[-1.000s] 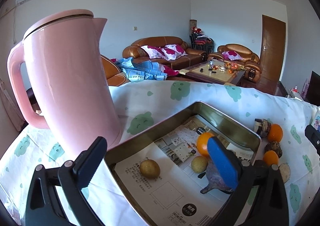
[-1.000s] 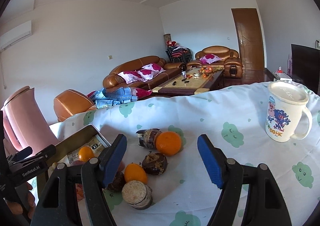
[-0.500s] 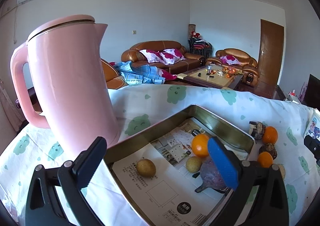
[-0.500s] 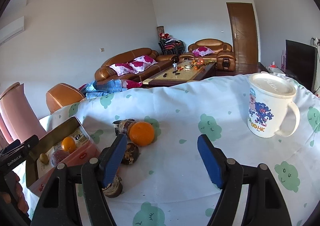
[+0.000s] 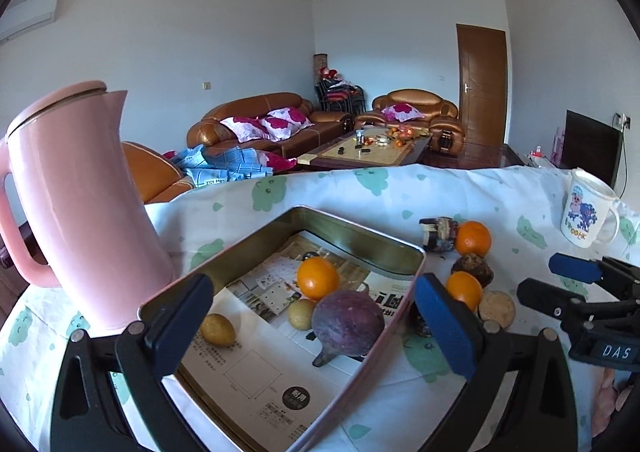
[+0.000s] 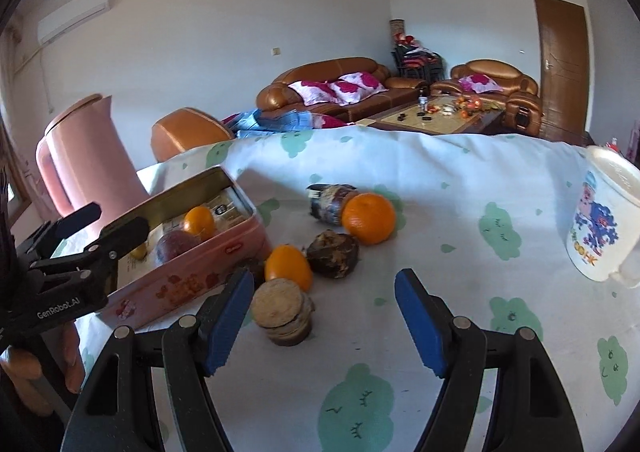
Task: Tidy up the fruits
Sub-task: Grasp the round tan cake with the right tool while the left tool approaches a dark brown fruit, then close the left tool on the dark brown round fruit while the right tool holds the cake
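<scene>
Between right gripper (image 6: 324, 316) pads, slightly left of centre: cut brown root (image 6: 282, 312) on cloth (image 6: 460, 211), untouched; jaws half open, empty. Beyond it: small orange (image 6: 288, 267), dark lump (image 6: 333, 254), big orange (image 6: 369, 217), then tin (image 6: 188, 284) left, already holding orange, purple fruit, two yellow ones. Since a second ago right gripper dropped toward loose pile; likely next pick. Left gripper (image 5: 316, 326) open, empty, hovering over tin, now swung right. Mug (image 6: 600, 223) far right.
</scene>
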A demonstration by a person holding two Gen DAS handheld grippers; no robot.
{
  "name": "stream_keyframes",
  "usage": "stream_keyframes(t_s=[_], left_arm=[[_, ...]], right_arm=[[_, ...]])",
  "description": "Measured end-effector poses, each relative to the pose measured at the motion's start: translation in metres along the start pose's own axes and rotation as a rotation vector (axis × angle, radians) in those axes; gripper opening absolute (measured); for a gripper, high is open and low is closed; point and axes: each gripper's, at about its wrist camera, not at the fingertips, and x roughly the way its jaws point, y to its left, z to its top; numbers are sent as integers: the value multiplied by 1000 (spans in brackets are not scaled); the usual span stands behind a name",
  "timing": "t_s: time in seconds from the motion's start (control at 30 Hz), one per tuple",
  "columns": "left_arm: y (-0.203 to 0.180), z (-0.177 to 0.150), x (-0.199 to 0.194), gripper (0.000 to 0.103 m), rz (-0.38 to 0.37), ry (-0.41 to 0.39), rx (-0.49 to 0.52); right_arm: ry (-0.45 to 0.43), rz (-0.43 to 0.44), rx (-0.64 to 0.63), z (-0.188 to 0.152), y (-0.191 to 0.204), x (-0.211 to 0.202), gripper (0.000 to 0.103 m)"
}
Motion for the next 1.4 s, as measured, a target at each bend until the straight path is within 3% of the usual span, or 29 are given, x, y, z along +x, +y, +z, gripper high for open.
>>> stream_keyframes(t_s=[0.23, 0.3, 0.43, 0.57, 0.7, 0.87, 1.2, 1.4], left_arm=[[-9, -4, -2, 98, -26, 28, 10], [-10, -6, -4, 91, -34, 42, -7], [-18, -14, -8, 87, -32, 56, 18], [-25, -23, -13, 85, -27, 76, 35], [-25, -27, -17, 84, -61, 97, -3], [-35, -33, -21, 62, -111, 140, -19], [-66, -36, -4, 60, -240, 247, -38], [-66, -36, 36, 38, -275, 387, -137]], right_arm=[[119, 44, -91, -2, 25, 23, 75], [156, 39, -100, -2, 27, 31, 73], [221, 49, -95, -3, 27, 44, 55], [280, 43, -74, -5, 24, 55, 51], [278, 29, -83, -7, 25, 55, 43], [270, 18, -55, -8, 16, 52, 43], [173, -108, 34, 3, -20, 30, 43], [109, -120, 70, 13, -30, 16, 43]])
